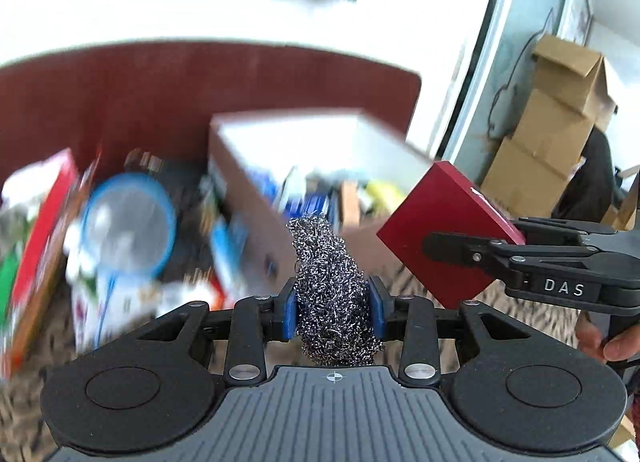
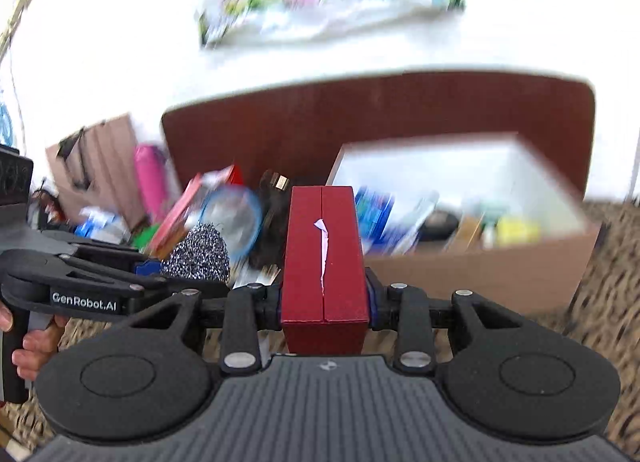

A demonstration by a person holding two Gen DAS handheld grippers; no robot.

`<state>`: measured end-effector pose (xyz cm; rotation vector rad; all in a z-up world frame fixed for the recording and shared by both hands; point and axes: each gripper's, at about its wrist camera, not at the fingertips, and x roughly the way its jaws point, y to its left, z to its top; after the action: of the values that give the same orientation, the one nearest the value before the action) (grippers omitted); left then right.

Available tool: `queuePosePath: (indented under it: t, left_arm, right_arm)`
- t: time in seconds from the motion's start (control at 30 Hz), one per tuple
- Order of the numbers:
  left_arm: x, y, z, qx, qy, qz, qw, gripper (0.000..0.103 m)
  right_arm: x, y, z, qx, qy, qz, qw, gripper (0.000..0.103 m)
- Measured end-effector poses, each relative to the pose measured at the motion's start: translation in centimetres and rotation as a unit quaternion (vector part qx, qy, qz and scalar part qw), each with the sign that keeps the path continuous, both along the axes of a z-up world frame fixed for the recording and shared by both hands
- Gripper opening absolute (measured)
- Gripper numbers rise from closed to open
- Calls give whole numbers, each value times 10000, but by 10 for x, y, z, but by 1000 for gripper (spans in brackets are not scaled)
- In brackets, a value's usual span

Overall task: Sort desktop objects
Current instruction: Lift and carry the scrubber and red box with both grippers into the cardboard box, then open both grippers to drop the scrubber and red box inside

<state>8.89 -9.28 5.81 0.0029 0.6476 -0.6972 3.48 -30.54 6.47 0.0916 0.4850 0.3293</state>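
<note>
Both desk clutter and box contents blur.

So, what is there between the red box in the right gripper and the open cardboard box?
Nothing lies between them. In the left wrist view, the red box hangs in the air beside the cardboard box, with only patterned cloth beneath.

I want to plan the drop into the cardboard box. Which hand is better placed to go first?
Right, probably. The right gripper holds the red box nearer the cardboard box; the left gripper holds the steel wool.
</note>
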Motion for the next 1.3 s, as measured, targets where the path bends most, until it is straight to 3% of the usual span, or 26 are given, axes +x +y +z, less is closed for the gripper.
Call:
queuePosePath:
  t: [0.17, 0.3, 0.7, 0.97, 1.0, 1.03, 1.07, 1.1, 1.13, 1.17, 1.2, 1.3]
  left_arm:
    - [49, -35, 29, -169, -21, 139, 9998, 34]
    - [94, -66, 32, -117, 126, 278, 9995, 35]
    - [172, -120, -40, 783, 563, 301, 9949, 35]
    - [186, -123, -47, 916, 491, 273, 9942, 37]
    - [186, -123, -47, 904, 478, 282, 9944, 43]
    - [186, -123, -46, 864, 470, 290, 9947, 57]
    - [185, -122, -45, 812, 450, 321, 9952, 60]
    - [183, -121, -43, 751, 399, 377, 9957, 72]
    - [180, -120, -41, 648, 309, 400, 9966, 86]
    - [177, -118, -38, 548, 194, 465, 9972, 94]
    - [173, -116, -35, 465, 71, 564, 9973, 102]
    - [160, -113, -27, 352, -287, 711, 9964, 103]
  right_arm:
    - [39, -23, 32, -151, -353, -428, 9983, 39]
    - [80, -41, 36, -237, -382, -786, 9959, 39]
    - [175, -66, -34, -914, 653, -1244, 9859, 39]
    - [201, -57, -56, -1292, 857, -1250, 9800, 39]
    - [203, -56, -57, -1337, 863, -1255, 9793, 39]
    - [204, -55, -57, -1371, 865, -1249, 9788, 39]
    - [204, -54, -58, -1404, 867, -1224, 9787, 39]
    - [203, -52, -58, -1439, 801, -1170, 9794, 44]
    - [200, -50, -57, -1486, 704, -1114, 9801, 53]
    - [197, -48, -55, -1561, 625, -1105, 9796, 72]
    - [194, -45, -53, -1675, 506, -1120, 9782, 82]
    - [181, -39, -48, -2032, 226, -1138, 9722, 89]
